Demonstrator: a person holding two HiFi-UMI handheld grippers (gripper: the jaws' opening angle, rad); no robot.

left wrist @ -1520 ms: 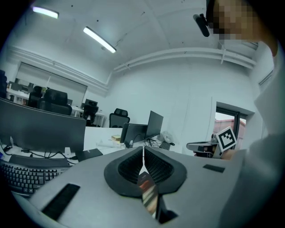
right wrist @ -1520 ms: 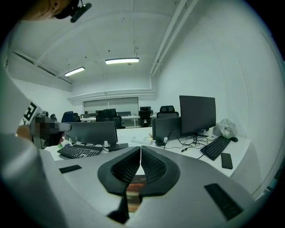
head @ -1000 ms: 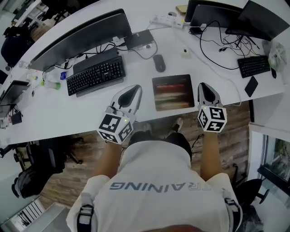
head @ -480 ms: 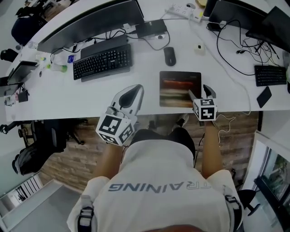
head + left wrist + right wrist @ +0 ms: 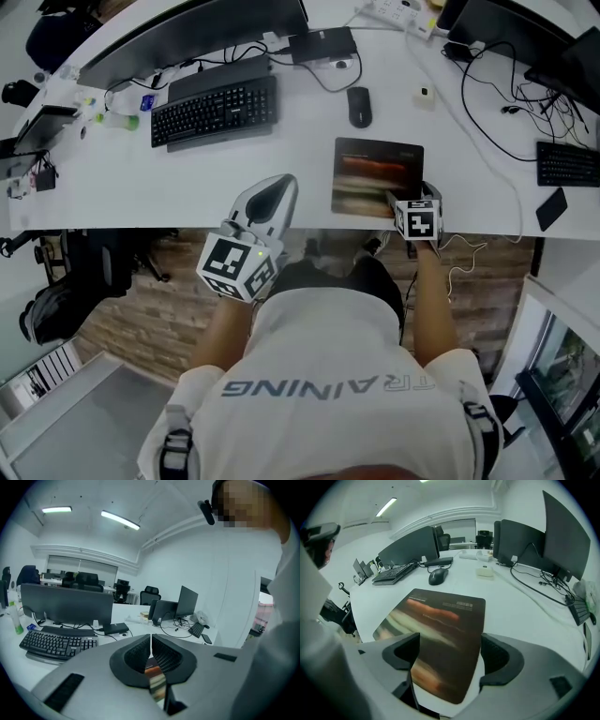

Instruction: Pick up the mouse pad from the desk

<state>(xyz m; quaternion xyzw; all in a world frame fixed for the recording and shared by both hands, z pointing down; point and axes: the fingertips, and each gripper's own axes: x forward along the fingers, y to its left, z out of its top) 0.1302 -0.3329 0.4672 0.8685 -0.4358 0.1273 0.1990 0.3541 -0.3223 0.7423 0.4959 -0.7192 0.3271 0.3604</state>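
The mouse pad (image 5: 377, 176), dark with reddish and pale streaks, lies flat on the white desk (image 5: 122, 197) near its front edge. My right gripper (image 5: 410, 199) hangs low at the pad's near right corner. Its jaws have just been opening and now stand wide. In the right gripper view the mouse pad (image 5: 440, 630) runs between the jaws of the right gripper (image 5: 450, 649), and neither pad presses on it. My left gripper (image 5: 270, 195) hovers over the desk's front edge, left of the mouse pad, with jaws shut and empty. The left gripper (image 5: 151, 640) points toward the monitors.
A black mouse (image 5: 359, 106) sits just beyond the pad. A black keyboard (image 5: 214, 111) and a wide monitor (image 5: 197, 33) lie to the left. Cables (image 5: 469, 112), a small white box (image 5: 427, 95), a second keyboard (image 5: 567, 164) and a phone (image 5: 548, 208) occupy the right.
My right gripper has dropped from above the desk edge down to the pad's near right corner, and its jaws have opened. The left gripper has barely moved.
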